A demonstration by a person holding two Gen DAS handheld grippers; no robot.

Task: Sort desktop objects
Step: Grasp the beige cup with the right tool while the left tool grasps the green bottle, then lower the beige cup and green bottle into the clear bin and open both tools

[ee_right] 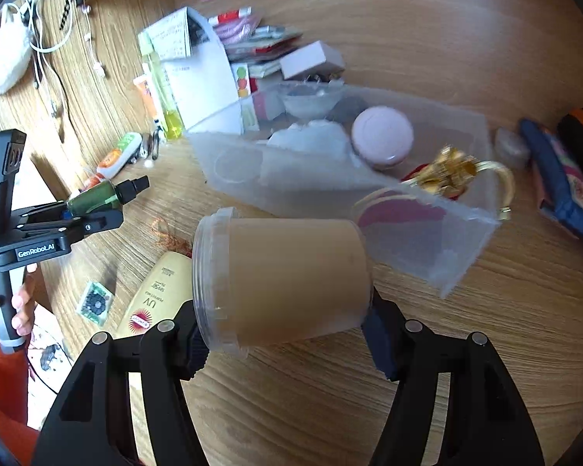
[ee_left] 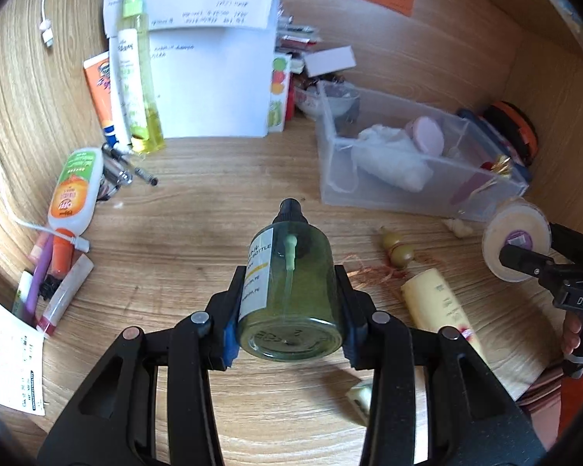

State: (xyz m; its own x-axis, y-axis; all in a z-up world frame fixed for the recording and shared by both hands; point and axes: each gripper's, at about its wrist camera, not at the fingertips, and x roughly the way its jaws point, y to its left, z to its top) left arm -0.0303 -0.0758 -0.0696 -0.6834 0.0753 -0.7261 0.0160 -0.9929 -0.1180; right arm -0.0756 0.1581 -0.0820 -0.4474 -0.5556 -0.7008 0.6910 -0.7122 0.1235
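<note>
Nearest to you in the left wrist view: the left gripper (ee_left: 289,306), pads clamped on both sides of a dark green spray bottle (ee_left: 289,291), black nozzle pointing away, base toward the cam, held clear of the wooden desk (ee_left: 213,178). In the right wrist view the right gripper (ee_right: 287,330) is clamped on a beige jar (ee_right: 287,279) w/ a clear screw rim, lying sideways between the pads, rim to the left.

Beyond both, centre-right, sits a clear plastic bin (ee_left: 404,190) holding a pink round case (ee_left: 427,136) and white wadded stuff. A yellow UV tube (ee_right: 155,295) lies on the desk near-left of the jar; a small olive gourd charm (ee_left: 396,250) is just beside the tube's far end. Far left: a tall yellow-green spray bottle (ee_left: 140,85) lying over white papers (ee_left: 213,77), an orange-capped glue bottle (ee_left: 75,190) nearer, pens beside it. Your hand (ee_right: 21,303) grips the left gripper's handle at the left edge of the right wrist view.
</note>
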